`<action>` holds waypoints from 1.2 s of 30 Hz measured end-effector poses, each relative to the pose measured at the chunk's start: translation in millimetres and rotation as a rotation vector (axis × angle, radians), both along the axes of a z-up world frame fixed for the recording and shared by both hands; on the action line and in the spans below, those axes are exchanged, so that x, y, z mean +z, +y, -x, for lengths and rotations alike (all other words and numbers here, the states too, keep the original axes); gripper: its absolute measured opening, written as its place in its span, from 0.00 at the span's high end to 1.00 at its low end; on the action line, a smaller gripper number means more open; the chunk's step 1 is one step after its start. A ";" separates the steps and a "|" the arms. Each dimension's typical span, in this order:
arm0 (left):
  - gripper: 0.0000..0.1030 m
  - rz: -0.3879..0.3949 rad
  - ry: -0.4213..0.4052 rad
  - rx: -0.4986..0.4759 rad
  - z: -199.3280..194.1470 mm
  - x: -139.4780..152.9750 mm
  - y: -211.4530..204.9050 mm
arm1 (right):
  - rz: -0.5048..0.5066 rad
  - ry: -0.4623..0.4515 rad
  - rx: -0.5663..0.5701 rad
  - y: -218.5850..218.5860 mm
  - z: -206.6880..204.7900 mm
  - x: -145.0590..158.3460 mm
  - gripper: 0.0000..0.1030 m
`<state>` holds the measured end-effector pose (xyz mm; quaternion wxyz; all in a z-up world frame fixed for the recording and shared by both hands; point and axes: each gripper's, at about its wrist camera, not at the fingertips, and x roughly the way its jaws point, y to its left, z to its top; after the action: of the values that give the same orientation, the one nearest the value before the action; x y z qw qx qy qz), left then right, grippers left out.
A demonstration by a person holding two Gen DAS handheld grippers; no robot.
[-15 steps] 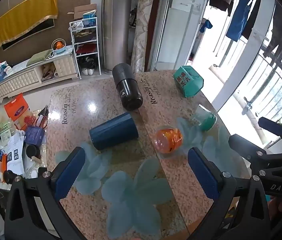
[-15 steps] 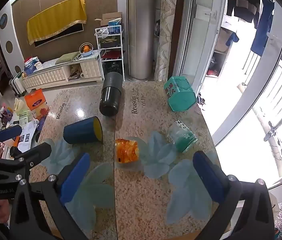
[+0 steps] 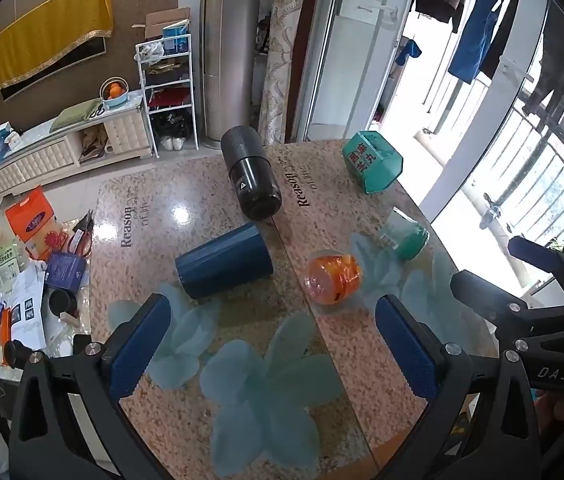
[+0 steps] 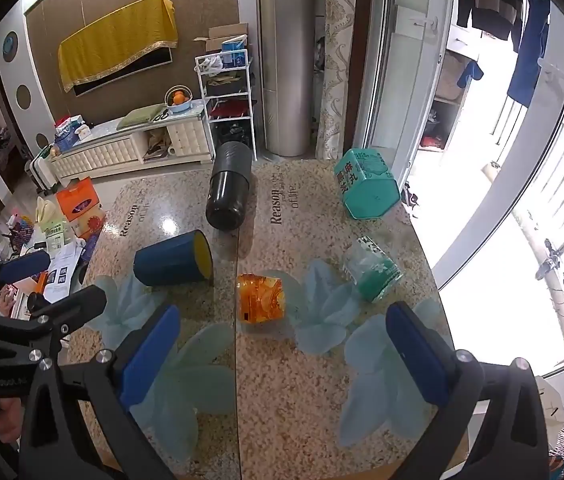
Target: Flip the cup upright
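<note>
Several cups lie on their sides on the granite table (image 3: 202, 432). A dark blue cup (image 3: 224, 266) with a yellow inside (image 4: 202, 258) lies left of centre. An orange translucent cup (image 3: 333, 276) (image 4: 261, 298) lies in the middle. A clear cup with a green base (image 3: 403, 234) (image 4: 371, 272) lies to the right. A black cup (image 3: 250, 178) (image 4: 229, 190) lies at the back. My left gripper (image 3: 272, 348) is open and empty, short of the cups. My right gripper (image 4: 282, 352) is open and empty, near the orange cup.
A teal hexagonal box (image 3: 371, 166) (image 4: 365, 190) lies at the table's back right. The right gripper shows in the left wrist view (image 3: 521, 280), the left gripper in the right wrist view (image 4: 34, 292). Cluttered floor lies beyond the table's left edge (image 3: 94, 280).
Both views have shifted very slightly; the cups have not moved and both grippers stay open.
</note>
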<state>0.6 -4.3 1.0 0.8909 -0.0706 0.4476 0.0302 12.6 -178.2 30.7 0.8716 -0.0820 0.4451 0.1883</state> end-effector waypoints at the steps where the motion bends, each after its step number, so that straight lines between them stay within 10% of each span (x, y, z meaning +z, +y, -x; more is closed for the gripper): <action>1: 0.00 0.000 -0.001 0.000 0.3 0.0 0.3 | 0.001 0.000 0.000 0.6 0.1 0.2 0.00; 36: 0.00 -0.003 0.009 -0.001 3.3 0.3 3.2 | 0.002 0.017 0.000 0.0 1.6 -3.2 0.00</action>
<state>-2.8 -1.1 1.4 0.8891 -0.0689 0.4515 0.0306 11.0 -178.1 27.5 0.8676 -0.0814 0.4529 0.1885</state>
